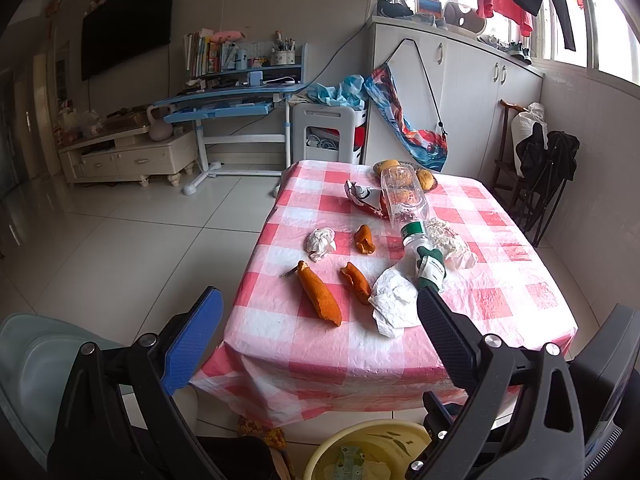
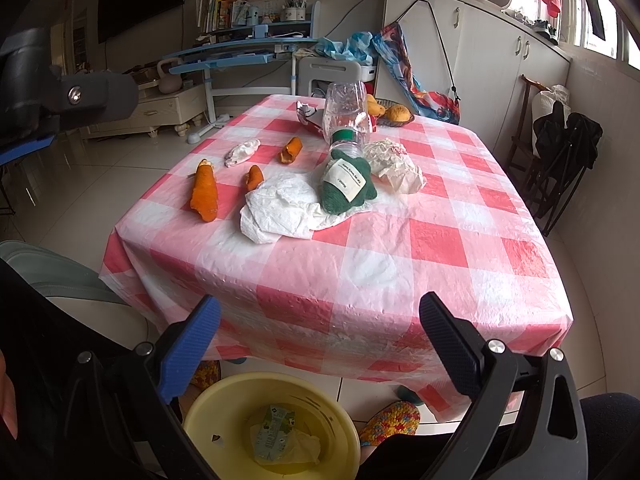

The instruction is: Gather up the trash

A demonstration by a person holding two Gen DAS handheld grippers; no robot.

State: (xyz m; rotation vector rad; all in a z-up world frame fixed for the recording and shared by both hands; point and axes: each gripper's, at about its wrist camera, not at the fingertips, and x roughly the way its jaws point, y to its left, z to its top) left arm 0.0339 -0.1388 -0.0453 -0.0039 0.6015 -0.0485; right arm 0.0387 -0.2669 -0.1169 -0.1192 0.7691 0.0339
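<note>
Lying at twelve o'clock from the released right tool (image 2: 320, 348), the crumpled tissue (image 2: 280, 210) looked light and soft, best pinched at its raised folds.

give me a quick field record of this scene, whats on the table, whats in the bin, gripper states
surface: table with pink checked cloth
peels: three orange peel pieces
paper: flat tissue, small wad, crumpled wrapper
bottle: clear plastic bottle lying on its side
other: green plush item on the flat tissue; basket of fruit at far edge
bin: yellow basin on floor, holding a carton and tissue
left gripper: open, empty
right gripper: open, empty
</note>
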